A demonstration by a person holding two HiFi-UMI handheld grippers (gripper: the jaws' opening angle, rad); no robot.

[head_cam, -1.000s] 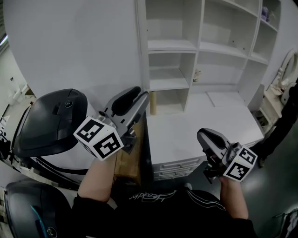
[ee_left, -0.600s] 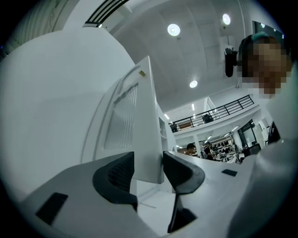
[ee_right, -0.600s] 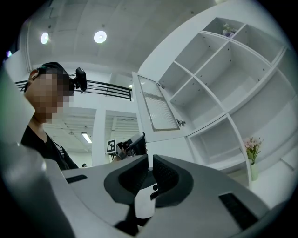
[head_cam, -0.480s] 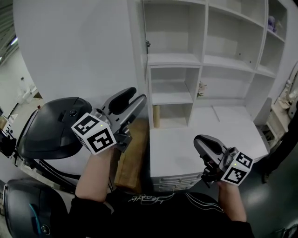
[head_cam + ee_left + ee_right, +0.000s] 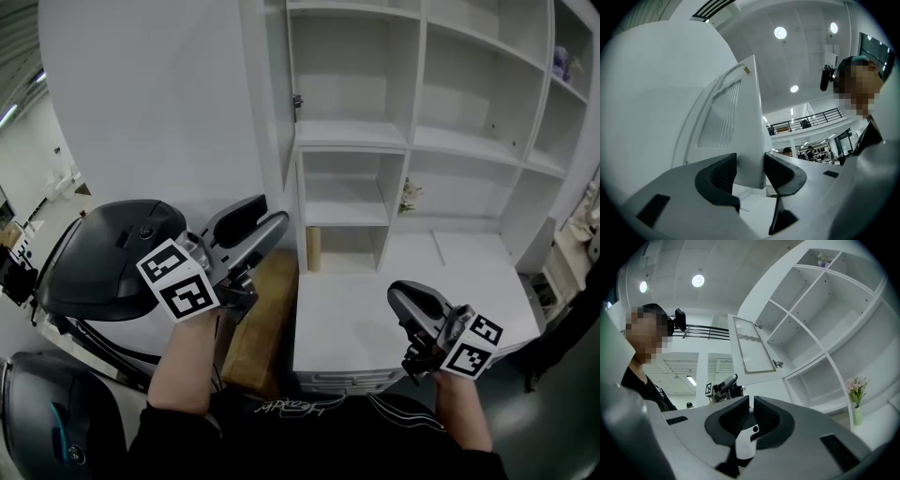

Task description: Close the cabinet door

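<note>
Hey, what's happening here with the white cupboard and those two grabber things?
A person holds a gripper in each hand before a white cabinet whose door stands open. The left gripper has just been opening its jaws; the door's edge sits between them, unpressed. The right gripper is shut and empty, away from the door.

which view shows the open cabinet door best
The right gripper view: the cabinet door shows whole, swung open, with its ribbed glass panel and a hinge. The left gripper view shows the cabinet door close up and steeply foreshortened. The head view shows only a narrow strip of it, nearly edge-on.
</note>
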